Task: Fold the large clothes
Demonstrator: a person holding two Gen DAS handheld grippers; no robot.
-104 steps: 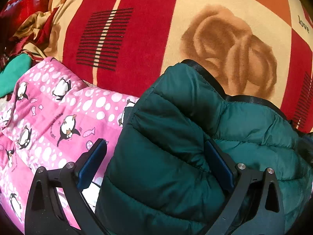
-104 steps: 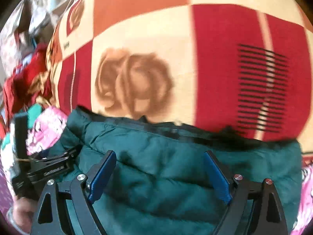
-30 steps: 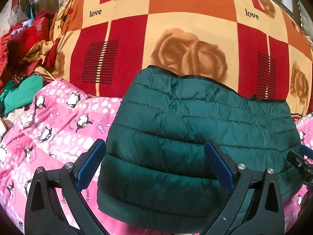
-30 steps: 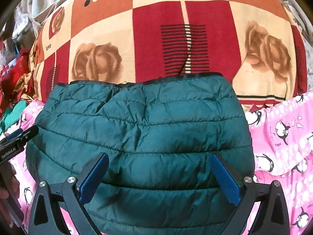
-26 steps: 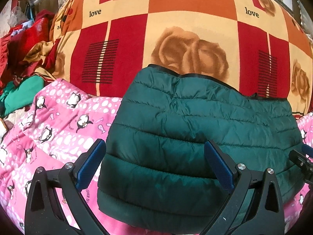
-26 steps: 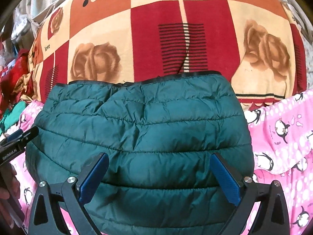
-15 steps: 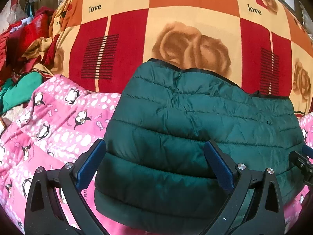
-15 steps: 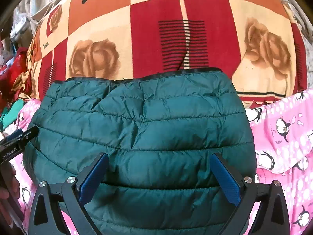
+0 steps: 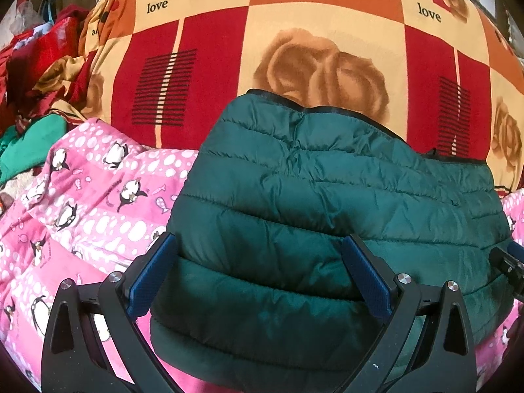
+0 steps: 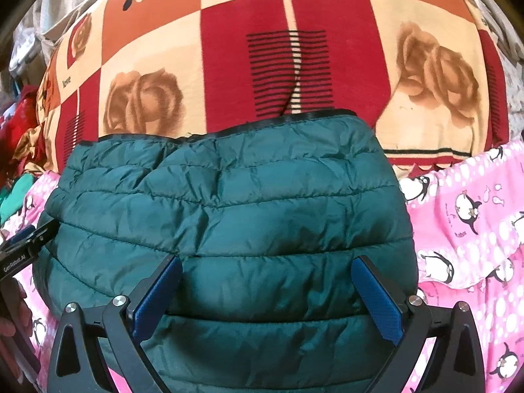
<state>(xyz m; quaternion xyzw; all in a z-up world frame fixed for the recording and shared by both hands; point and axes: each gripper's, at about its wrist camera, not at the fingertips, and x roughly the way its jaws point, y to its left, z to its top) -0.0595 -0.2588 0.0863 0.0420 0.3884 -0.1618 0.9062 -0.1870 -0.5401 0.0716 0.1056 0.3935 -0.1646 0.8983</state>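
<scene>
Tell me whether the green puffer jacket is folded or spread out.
Folded: the green puffer jacket lies as one compact bundle with no sleeves showing, on the pink penguin blanket.

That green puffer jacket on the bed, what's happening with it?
A person holding two grippers is folding the green puffer jacket. It lies as a compact bundle on a pink penguin blanket and a rose-patterned blanket. The left gripper and the right gripper hover open over its near edge, gripping nothing.

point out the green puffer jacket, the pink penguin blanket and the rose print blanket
green puffer jacket (image 10: 229, 216): right wrist view, middle quilted panel.
pink penguin blanket (image 9: 98, 196): left wrist view, dotted area left of the jacket.
rose print blanket (image 10: 281, 65): right wrist view, red square with black stripes beyond the jacket.
</scene>
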